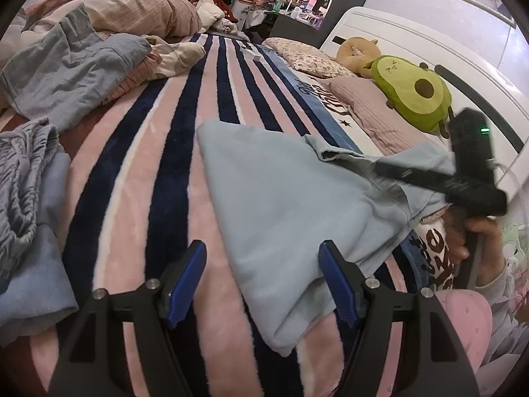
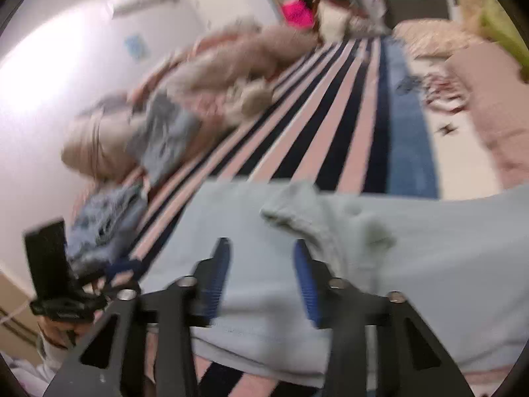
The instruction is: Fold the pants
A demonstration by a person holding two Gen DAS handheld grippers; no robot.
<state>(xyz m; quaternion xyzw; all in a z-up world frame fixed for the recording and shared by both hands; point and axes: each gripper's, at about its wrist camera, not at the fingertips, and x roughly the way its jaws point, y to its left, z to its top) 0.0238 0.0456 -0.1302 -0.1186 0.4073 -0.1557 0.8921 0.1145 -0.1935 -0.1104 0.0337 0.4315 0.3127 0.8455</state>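
Light blue pants (image 1: 284, 198) lie folded on the striped blanket (image 1: 158, 152). They also show in the right wrist view (image 2: 413, 264), blurred. My left gripper (image 1: 263, 281) is open and empty, low over the near corner of the pants, with its right finger (image 1: 337, 284) against the cloth edge. My right gripper (image 2: 261, 278) is open just above the pants, next to a raised fold (image 2: 291, 215). It appears from outside in the left wrist view (image 1: 469, 172), at the pants' far right end.
Crumpled blue clothes (image 1: 66, 72) and a heap of bedding (image 1: 125, 13) lie at the left. More blue garments (image 1: 26, 218) sit near left. An avocado plush (image 1: 413, 92), pillows (image 1: 310, 56) and the white headboard (image 1: 413, 43) are at the right.
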